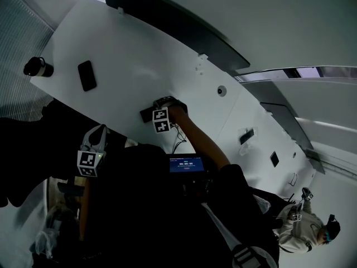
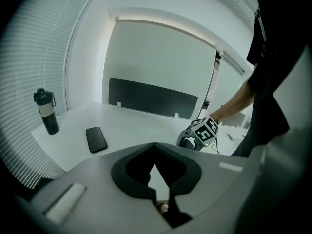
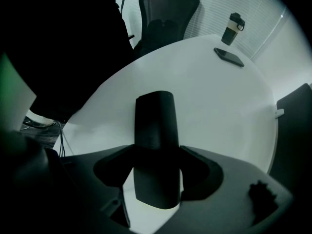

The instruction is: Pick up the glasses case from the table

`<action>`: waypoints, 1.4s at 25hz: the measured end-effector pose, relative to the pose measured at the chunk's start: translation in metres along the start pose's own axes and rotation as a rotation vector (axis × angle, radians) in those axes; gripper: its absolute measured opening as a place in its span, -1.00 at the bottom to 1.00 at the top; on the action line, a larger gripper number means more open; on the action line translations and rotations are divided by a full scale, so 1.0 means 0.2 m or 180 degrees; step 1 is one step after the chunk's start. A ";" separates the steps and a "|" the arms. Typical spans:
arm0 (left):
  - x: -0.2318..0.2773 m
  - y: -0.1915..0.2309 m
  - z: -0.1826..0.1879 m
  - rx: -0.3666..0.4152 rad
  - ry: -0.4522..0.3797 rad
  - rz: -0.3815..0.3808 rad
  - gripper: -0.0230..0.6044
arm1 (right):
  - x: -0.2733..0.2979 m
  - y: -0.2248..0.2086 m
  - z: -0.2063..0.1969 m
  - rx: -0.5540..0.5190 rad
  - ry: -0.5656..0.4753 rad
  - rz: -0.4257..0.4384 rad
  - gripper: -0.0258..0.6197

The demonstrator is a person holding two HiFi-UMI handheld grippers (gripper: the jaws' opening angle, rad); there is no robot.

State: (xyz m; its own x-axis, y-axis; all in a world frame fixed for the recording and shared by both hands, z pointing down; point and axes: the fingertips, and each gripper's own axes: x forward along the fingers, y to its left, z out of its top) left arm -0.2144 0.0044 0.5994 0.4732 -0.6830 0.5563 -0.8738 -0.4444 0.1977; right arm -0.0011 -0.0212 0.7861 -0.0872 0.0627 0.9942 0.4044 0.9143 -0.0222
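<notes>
The glasses case (image 3: 155,130) is a dark, long, rounded box that runs between the jaws of my right gripper (image 3: 156,155), which is shut on it. In the head view this gripper (image 1: 163,108) is over the middle of the white table (image 1: 128,49), with the case's dark end (image 1: 165,101) showing past the marker cube. Whether the case touches the tabletop I cannot tell. My left gripper (image 1: 95,145) hangs off the table's near edge by the person's body. In its own view its jaws (image 2: 155,148) meet with nothing between them.
A dark phone (image 1: 86,75) lies flat near the table's left end, and a dark bottle (image 1: 38,67) stands beyond it at the corner. A black office chair (image 3: 168,13) stands behind the table. Another person (image 1: 304,228) sits at the lower right.
</notes>
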 end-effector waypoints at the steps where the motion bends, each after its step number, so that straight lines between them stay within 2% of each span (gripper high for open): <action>1: 0.00 0.00 0.00 0.0000 -0.0002 0.0000 -0.90 | 0.00 0.00 0.00 0.0009 0.0012 -0.0004 -0.04; 6: 0.02 0.02 0.02 0.0002 -0.0015 -0.0010 -0.90 | 0.00 -0.01 -0.01 0.0154 0.0044 -0.0123 -0.05; 11: 0.03 0.03 0.02 0.0015 -0.0024 -0.0041 -0.90 | -0.03 -0.02 -0.04 0.0630 -0.0089 -0.0447 -0.05; 14: 0.03 0.02 0.03 0.0047 -0.0023 -0.0071 -0.90 | -0.05 -0.02 -0.05 0.1228 -0.0293 -0.0542 -0.04; 18: 0.05 0.00 0.04 0.0111 -0.0006 -0.0135 -0.90 | -0.07 0.02 -0.04 0.2139 -0.0727 -0.0487 -0.05; 25: 0.09 -0.04 0.04 0.0236 0.0089 -0.0325 -0.90 | -0.19 -0.04 -0.07 0.3183 -0.1246 -0.0784 -0.05; 32: 0.15 -0.09 0.06 0.0350 0.0137 -0.0510 -0.90 | -0.29 -0.11 -0.14 0.4091 -0.1745 -0.0843 -0.05; 35: 0.18 -0.10 0.07 0.0377 0.0146 -0.0581 -0.90 | -0.34 -0.15 -0.18 0.4415 -0.2080 -0.0913 -0.05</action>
State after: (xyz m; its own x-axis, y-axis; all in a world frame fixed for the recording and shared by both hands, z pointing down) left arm -0.1785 -0.0195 0.6053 0.6144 -0.5591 0.5568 -0.7535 -0.6251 0.2037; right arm 0.0250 -0.0661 0.7228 -0.5267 -0.3524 0.7736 -0.7881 0.5435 -0.2890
